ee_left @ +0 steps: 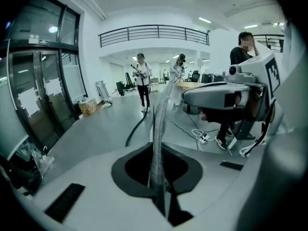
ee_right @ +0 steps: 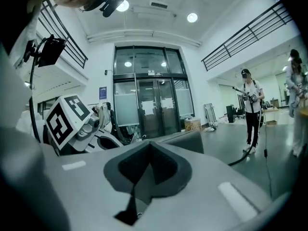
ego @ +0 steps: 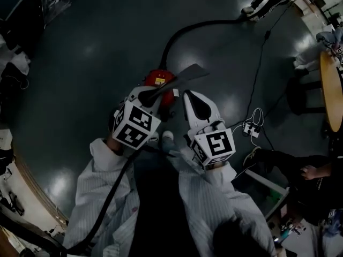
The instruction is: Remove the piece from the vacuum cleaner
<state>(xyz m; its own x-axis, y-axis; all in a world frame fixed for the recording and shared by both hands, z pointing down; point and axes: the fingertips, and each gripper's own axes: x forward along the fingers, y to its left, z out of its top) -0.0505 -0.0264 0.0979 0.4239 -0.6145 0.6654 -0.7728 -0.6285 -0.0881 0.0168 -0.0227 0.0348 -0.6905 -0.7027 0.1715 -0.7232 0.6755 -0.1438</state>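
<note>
A flat grey nozzle piece (ego: pixel 185 75) juts up and to the right from my left gripper (ego: pixel 158 93), whose jaws are shut on its near end. Edge-on, the piece (ee_left: pixel 159 124) runs straight out between the jaws of that left gripper (ee_left: pixel 158 170). Under it on the dark floor sits the red vacuum cleaner (ego: pixel 157 80); its black hose (ego: pixel 185 32) curves away to the upper right. My right gripper (ego: pixel 189 96) hangs just right of the piece, shut and holding nothing. In its own view the right gripper (ee_right: pixel 149 150) shows the grey piece (ee_right: pixel 188 140) lying beyond its tips.
A white power strip with cables (ego: pixel 250 128) lies right of my right gripper. A seated person (ego: pixel 313 178) and a wooden table (ego: pixel 332 92) fill the right edge. Other people (ee_left: pixel 142 79) stand far off, and glass doors (ee_right: pixel 151 107) close the hall.
</note>
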